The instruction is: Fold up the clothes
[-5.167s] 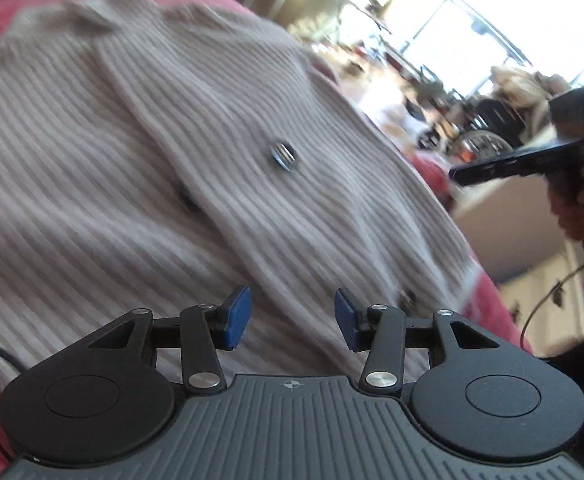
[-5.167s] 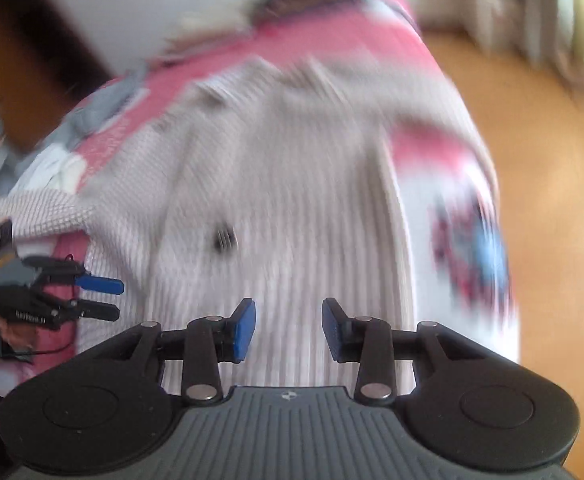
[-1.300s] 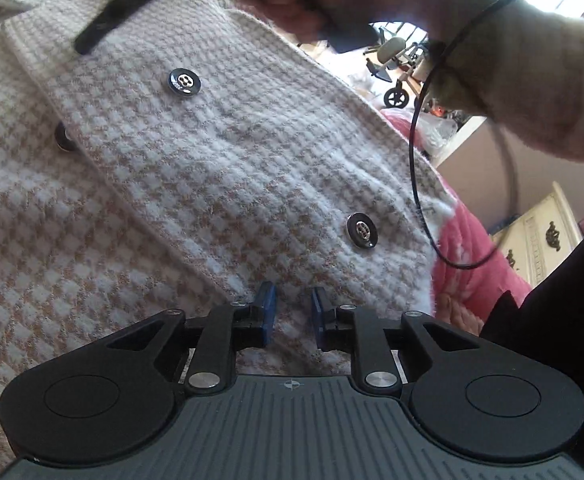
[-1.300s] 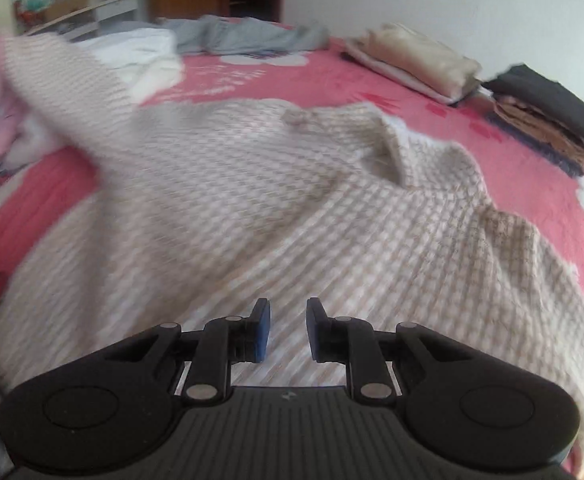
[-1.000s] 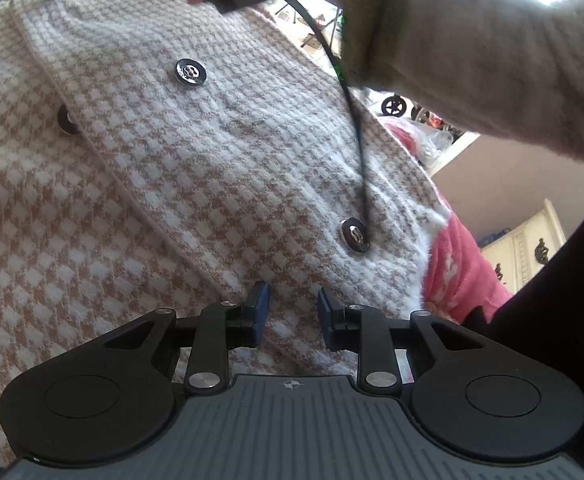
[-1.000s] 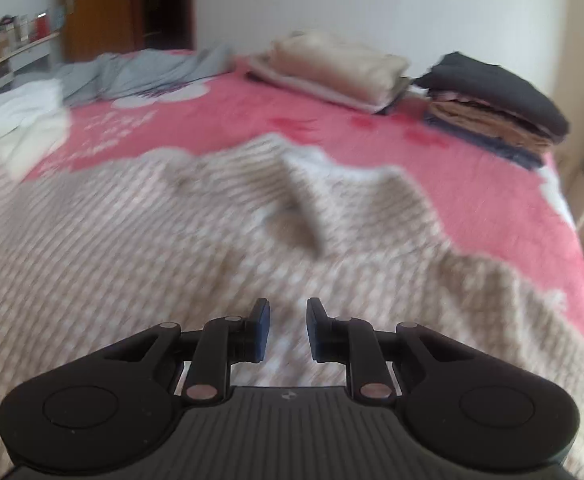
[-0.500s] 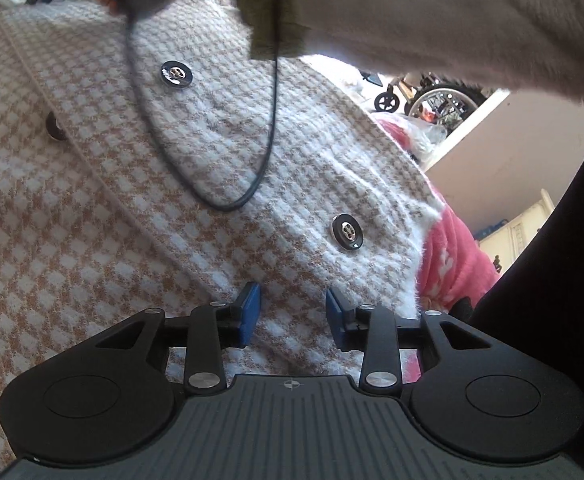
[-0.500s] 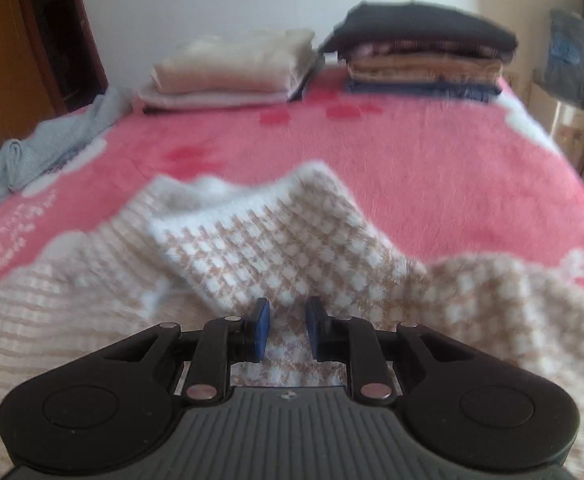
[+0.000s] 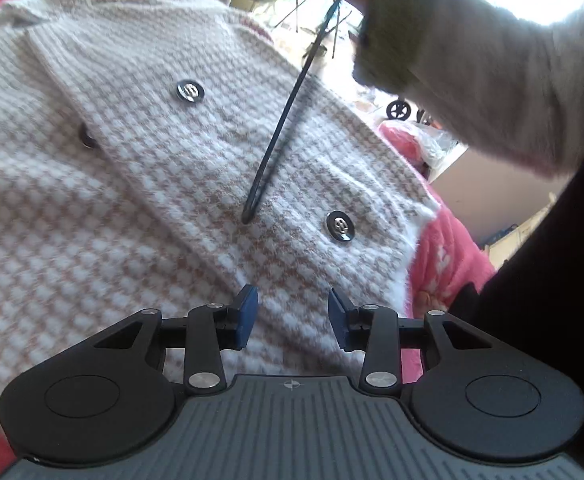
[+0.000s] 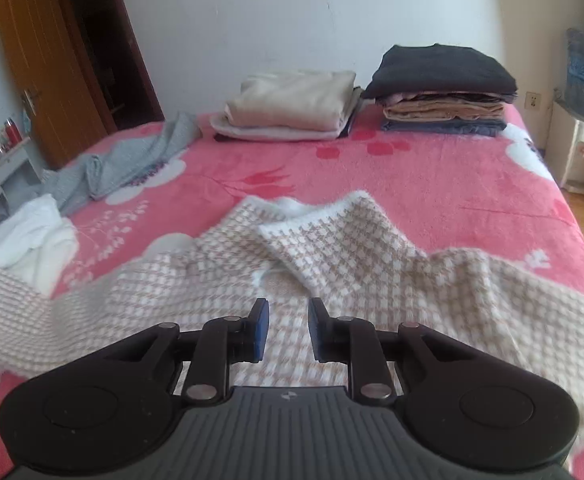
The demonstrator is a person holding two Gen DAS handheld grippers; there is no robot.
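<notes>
On the pink bed (image 10: 431,184) my cardigan (image 10: 371,264) lies spread out, its checked knit filling the ground under both tools. My left gripper (image 9: 292,312) hangs just over the button band, pads apart with only bare knit showing between them, clamped on nothing. Two metal buttons (image 9: 339,226) sit on the flap ahead of it. A black cable (image 9: 280,132) dangles across that flap, its loop reaching almost to the cloth, and a fuzzy pale sleeve (image 9: 487,76) crosses the top right of the left view, blocking what lies beyond.

My right gripper (image 10: 286,330) has its pads a narrow gap apart, nothing pinched; I see a folded-over cuff (image 10: 331,240) of the cardigan just ahead of it. Farther back, against the wall, sit a cream folded pile (image 10: 292,104) and a taller stack (image 10: 443,92) topped in black, close beside each other. A grey garment (image 10: 124,160) sprawls at the left, a white one (image 10: 32,240) nearer me. A wooden door (image 10: 52,72) stands at the far left.
</notes>
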